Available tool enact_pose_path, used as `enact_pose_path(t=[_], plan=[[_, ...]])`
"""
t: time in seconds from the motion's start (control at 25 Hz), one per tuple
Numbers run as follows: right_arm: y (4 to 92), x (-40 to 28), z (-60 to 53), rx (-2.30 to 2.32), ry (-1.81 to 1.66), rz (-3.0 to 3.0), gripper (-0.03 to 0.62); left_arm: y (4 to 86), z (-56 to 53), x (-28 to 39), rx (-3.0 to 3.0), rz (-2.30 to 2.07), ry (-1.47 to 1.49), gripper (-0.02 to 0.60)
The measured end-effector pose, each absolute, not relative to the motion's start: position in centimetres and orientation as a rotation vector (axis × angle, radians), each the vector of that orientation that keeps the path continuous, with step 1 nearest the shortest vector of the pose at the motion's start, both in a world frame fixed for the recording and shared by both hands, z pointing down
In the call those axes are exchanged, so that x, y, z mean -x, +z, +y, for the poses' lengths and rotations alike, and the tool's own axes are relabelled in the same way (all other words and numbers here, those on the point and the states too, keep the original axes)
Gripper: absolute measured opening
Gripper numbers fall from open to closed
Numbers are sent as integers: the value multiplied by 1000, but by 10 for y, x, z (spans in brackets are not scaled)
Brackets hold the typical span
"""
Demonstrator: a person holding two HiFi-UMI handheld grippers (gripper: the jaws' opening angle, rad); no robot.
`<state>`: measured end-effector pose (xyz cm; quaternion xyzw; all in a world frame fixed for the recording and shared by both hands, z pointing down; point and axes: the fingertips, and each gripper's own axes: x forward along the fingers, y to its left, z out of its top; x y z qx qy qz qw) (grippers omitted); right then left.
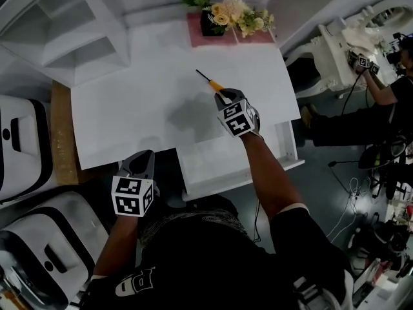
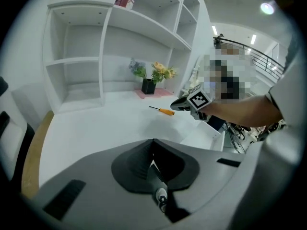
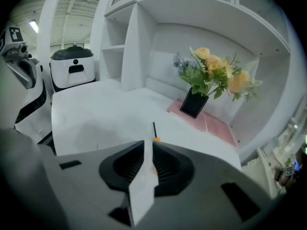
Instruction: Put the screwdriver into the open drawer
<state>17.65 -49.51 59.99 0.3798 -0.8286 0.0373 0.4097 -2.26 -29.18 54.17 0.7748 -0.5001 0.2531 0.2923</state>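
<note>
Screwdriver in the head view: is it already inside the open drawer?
No, the screwdriver lies on the white desk top, outside the drawer that is pulled out at the desk's near edge.

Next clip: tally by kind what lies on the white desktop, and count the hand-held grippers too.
Orange-handled, dark-shafted screwdriver: 1
Black square vase of yellow and blue flowers: 1
Pink mat, seam down its middle: 1
Left hand-held gripper and right hand-held gripper: 2
Total: 5
</note>
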Motion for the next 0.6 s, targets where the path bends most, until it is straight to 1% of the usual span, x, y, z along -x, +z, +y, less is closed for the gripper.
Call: enact_pose_path(t=[0.28,0.6], plan=[[627,-164,-530,-832,24,-2037,86,546,-285,30,-1994,-1387,675,11],[660,-164,-552,-717,52,-1936,115,545,-274,32,-1953,-1429,682,11]])
